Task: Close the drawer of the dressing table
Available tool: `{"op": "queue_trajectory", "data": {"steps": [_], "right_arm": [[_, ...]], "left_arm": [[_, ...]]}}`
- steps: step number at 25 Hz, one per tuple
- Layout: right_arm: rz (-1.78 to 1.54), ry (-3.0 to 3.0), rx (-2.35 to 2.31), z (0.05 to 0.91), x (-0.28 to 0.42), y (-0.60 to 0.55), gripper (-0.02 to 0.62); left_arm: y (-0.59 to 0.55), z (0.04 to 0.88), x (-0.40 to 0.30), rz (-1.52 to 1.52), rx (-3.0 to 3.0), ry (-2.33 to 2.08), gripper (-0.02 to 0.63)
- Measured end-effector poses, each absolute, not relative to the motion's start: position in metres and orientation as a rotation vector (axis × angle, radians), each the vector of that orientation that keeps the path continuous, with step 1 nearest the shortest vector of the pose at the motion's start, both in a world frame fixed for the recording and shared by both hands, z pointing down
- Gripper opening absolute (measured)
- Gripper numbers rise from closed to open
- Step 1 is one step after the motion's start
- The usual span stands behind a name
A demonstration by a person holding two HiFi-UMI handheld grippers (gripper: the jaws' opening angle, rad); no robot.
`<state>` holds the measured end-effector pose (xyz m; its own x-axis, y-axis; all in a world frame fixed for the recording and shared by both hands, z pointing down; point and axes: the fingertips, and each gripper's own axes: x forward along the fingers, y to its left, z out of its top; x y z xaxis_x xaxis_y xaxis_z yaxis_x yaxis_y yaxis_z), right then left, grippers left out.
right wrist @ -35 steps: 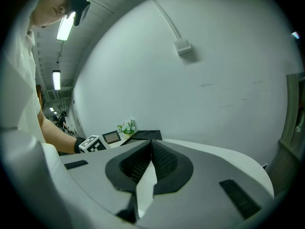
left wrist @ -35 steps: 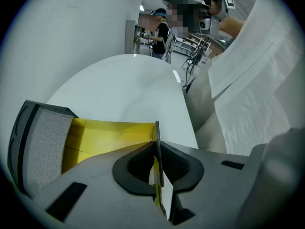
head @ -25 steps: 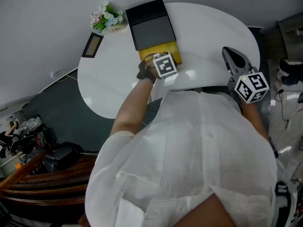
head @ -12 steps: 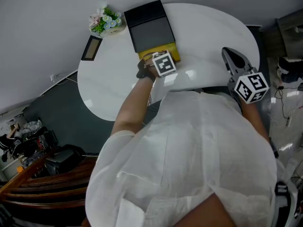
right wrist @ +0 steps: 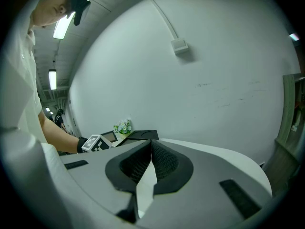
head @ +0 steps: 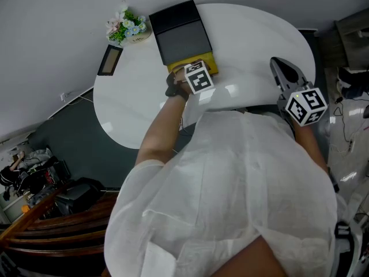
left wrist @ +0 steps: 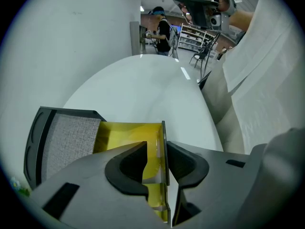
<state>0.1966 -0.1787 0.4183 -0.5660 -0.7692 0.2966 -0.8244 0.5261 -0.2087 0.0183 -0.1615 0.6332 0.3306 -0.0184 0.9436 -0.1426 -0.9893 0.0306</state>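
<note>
A black box (head: 181,33) with a yellow drawer (head: 209,62) stands on the white oval dressing table (head: 253,33). The drawer (left wrist: 125,135) sticks out a short way. My left gripper (left wrist: 156,149) points down over its thin front panel (left wrist: 164,137). Its jaws have just been opening and now stand apart, with the panel between them and a gap on the drawer side. In the head view its marker cube hides the left gripper (head: 185,71). My right gripper (head: 282,65) hovers at the table's right edge, shut and empty (right wrist: 151,144).
A small pot of flowers (head: 128,25) and a dark flat frame (head: 109,60) sit at the table's far left. A grey wall lies behind the table. The person's white shirt fills the near part of the head view. Dark furniture stands at lower left.
The left gripper has edged toward the black box with the drawer front, and slightly less yellow shows. The right gripper has stayed put.
</note>
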Motion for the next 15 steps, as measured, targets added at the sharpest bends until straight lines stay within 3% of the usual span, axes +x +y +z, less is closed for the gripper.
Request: {"op": "queue_trajectory", "data": {"steps": [15], "right_arm": [[0.493, -2.598, 1.368, 0.419, 0.197, -0.179, 0.009]], "left_arm": [[-0.186, 0.616, 0.014, 1.958, 2.657, -0.445, 0.357]]}}
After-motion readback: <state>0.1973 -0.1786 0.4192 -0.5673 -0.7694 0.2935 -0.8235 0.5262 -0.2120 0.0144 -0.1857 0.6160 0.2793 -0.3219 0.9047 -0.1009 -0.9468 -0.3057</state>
